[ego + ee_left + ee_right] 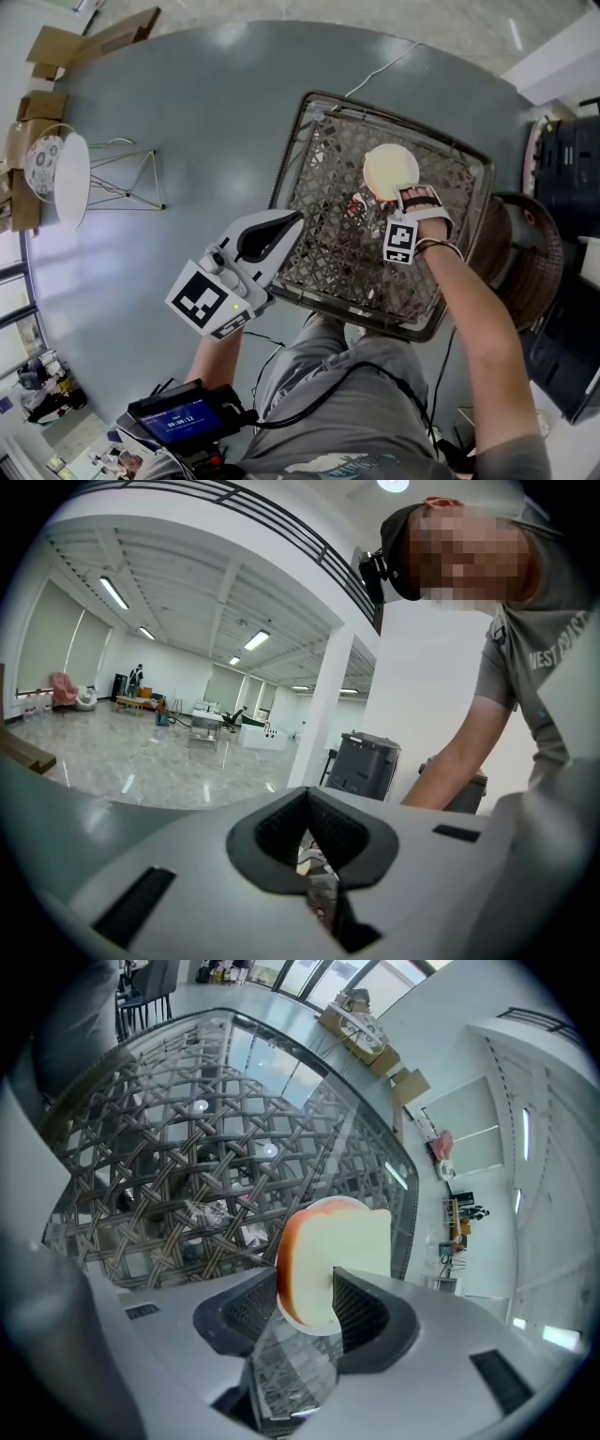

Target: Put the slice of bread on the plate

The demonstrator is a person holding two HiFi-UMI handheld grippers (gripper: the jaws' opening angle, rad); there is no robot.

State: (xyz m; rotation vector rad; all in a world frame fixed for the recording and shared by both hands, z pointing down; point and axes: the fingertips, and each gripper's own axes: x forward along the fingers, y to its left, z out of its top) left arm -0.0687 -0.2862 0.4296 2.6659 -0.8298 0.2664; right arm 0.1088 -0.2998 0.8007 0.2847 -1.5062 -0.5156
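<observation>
Place: I'm in a big open hall, more an office or lab floor than a home.
Floor: a polished pale floor (141, 761) runs far back and mirrors the lights.
Ceiling: high and white, with long strip lights (112, 592) and a square column (323, 714).
Far end: desks and chairs (211, 726), and tall windows (56, 649) with blinds.
Near me: a woven, glass-topped surface (328, 253), a wire-legged side table (73, 178), a wicker chair (530, 272), cardboard boxes (89, 42) and a grey bin (364, 766).
</observation>
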